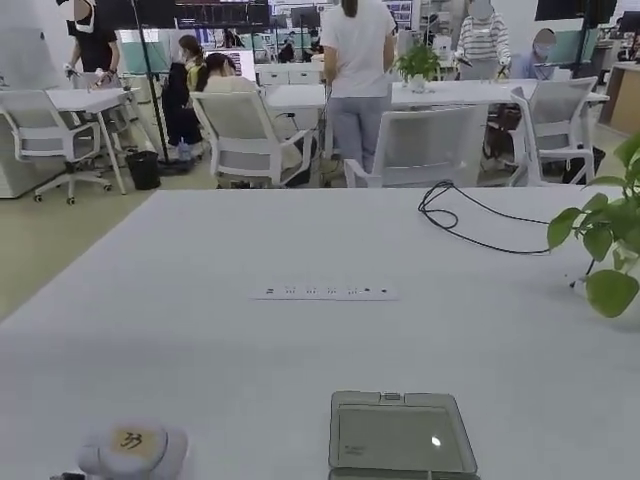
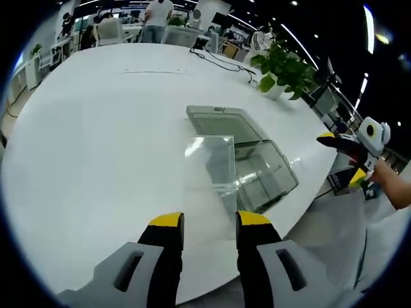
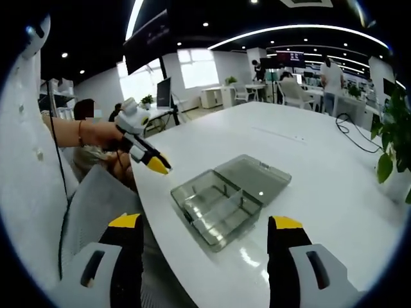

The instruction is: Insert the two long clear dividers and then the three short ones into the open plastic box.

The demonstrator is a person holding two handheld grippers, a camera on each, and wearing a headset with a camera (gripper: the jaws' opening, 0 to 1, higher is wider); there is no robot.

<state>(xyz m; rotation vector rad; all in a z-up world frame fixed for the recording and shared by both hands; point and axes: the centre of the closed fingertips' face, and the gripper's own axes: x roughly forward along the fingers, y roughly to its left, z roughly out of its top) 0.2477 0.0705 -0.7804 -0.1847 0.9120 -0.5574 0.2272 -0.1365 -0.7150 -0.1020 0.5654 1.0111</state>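
The open smoky-clear plastic box (image 2: 263, 172) lies at the near table edge, its lid (image 2: 225, 122) flat behind it. In the right gripper view the box (image 3: 215, 206) holds clear dividers; how many is unclear. A clear divider piece (image 2: 209, 168) rests just ahead of my left gripper (image 2: 210, 221), overlapping the box's left side. That gripper's jaws stand apart with table showing between them. My right gripper (image 3: 205, 224) is wide open, back from the box. The lid (image 1: 400, 435) and a gripper's white top (image 1: 132, 450) show in the head view.
A white power strip (image 1: 325, 292) lies mid-table, and a black cable (image 1: 470, 215) loops at the far right. A potted plant (image 1: 610, 240) stands at the right edge. Chairs, desks and several people are beyond the table's far edge.
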